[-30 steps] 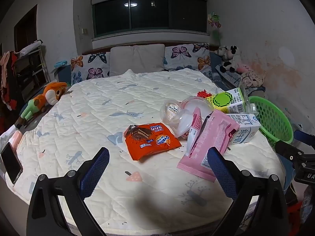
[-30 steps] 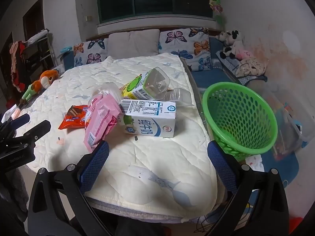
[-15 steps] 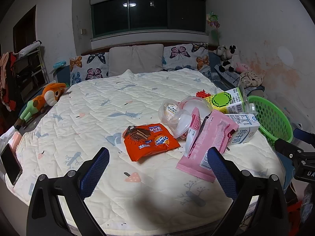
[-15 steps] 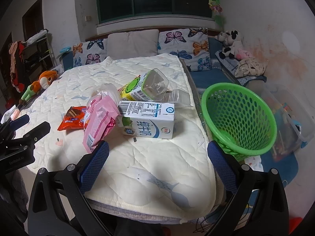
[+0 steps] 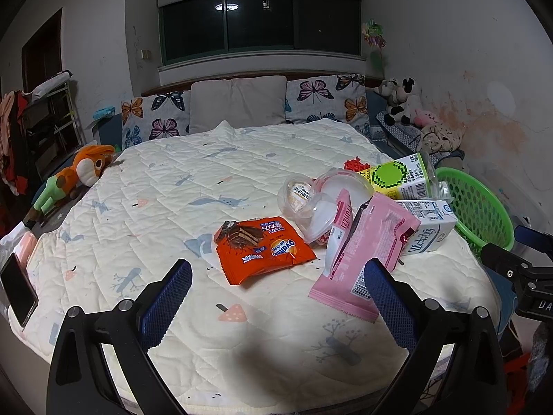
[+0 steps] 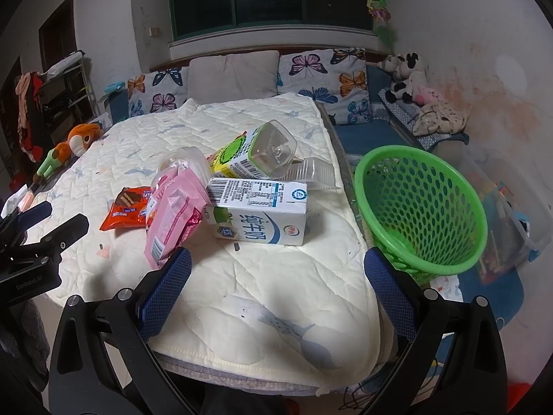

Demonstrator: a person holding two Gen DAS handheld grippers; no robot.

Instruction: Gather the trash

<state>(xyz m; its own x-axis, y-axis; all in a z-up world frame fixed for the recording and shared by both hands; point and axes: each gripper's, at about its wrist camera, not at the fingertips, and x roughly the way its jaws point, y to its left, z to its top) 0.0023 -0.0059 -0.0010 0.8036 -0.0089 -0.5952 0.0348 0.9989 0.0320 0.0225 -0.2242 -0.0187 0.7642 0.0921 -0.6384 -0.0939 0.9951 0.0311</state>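
Trash lies in a heap on the quilted bed: an orange Ovaltine wrapper (image 5: 264, 247), a pink wrapper (image 5: 366, 256), clear plastic cups (image 5: 311, 200), a white milk carton (image 6: 259, 214) and a green-yellow carton (image 6: 242, 159) with a clear cup on it. A green mesh basket (image 6: 420, 207) stands right of the bed. My left gripper (image 5: 276, 307) is open and empty, hovering short of the orange wrapper. My right gripper (image 6: 276, 297) is open and empty, short of the milk carton.
A clear clamshell tray (image 6: 312, 174) lies behind the milk carton. A plush toy (image 5: 74, 176) and a phone (image 5: 17, 288) lie at the bed's left edge. Pillows (image 5: 238, 103) line the headboard. A clear storage box (image 6: 511, 221) sits beyond the basket.
Both grippers have drifted slightly; the views shift a little. Both stay open, and nothing on the bed has moved.
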